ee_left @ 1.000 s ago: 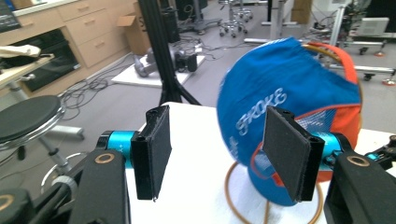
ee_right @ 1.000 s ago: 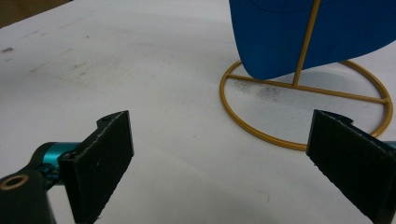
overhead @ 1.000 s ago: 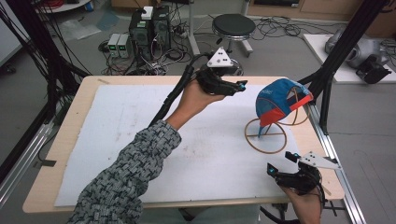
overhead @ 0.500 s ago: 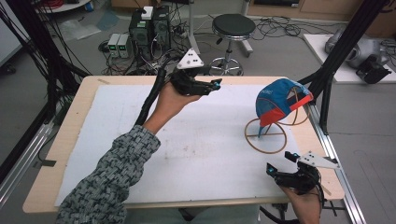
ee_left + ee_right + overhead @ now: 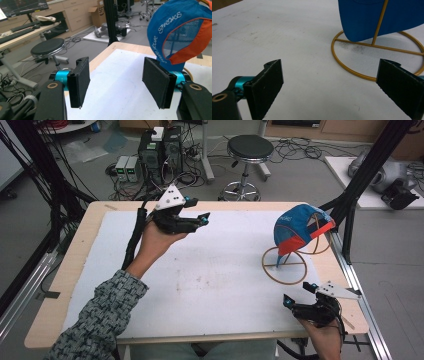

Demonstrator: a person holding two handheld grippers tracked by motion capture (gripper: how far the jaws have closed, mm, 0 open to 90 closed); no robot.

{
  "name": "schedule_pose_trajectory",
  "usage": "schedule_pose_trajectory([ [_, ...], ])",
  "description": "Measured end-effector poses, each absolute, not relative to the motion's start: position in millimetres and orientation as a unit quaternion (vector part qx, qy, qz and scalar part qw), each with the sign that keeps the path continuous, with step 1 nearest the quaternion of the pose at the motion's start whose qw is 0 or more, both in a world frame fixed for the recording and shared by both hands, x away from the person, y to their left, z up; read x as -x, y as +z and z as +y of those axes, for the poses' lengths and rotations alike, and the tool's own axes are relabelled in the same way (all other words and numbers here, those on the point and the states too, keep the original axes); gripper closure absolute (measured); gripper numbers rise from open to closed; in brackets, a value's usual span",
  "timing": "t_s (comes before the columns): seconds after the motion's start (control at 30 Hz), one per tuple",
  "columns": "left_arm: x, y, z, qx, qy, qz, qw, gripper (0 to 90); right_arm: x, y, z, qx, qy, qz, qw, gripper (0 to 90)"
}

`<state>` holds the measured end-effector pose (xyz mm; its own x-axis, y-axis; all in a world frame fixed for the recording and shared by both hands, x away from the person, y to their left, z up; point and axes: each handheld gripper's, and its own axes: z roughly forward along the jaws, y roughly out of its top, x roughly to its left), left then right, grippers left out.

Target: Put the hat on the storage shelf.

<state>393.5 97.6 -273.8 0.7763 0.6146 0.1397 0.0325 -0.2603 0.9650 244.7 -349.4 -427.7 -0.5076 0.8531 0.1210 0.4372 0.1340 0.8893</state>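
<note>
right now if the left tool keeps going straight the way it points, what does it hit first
Probably the blue cap on its gold wire stand; the left tool stands open, nothing between it and the cap, though depth is unclear.
</note>
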Motion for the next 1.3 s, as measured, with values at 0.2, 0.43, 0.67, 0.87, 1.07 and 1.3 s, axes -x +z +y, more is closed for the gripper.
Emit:
schedule_pose_trajectory([
  [0.2,-389,-282,118,-0.738,0.261,0.234,0.576,33.0,-244,-427,-350,-0.446,0.484,0.721,0.217,6.3],
  [0.43,-381,-292,138,-0.728,0.272,0.256,0.575,26.2,-246,-427,-348,-0.444,0.484,0.722,0.215,6.3],
  [0.67,-370,-306,163,-0.722,0.275,0.274,0.573,24.9,-250,-428,-345,-0.439,0.485,0.726,0.214,6.3],
  [0.87,-357,-319,191,-0.708,0.273,0.3,0.578,21.8,-253,-427,-339,-0.437,0.484,0.729,0.209,6.3],
  [1.07,-339,-341,213,-0.698,0.276,0.321,0.577,21.0,-254,-428,-338,-0.438,0.482,0.731,0.204,6.3],
  [1.3,-321,-363,230,-0.691,0.29,0.34,0.568,19.7,-256,-428,-336,-0.434,0.481,0.734,0.206,6.3],
])
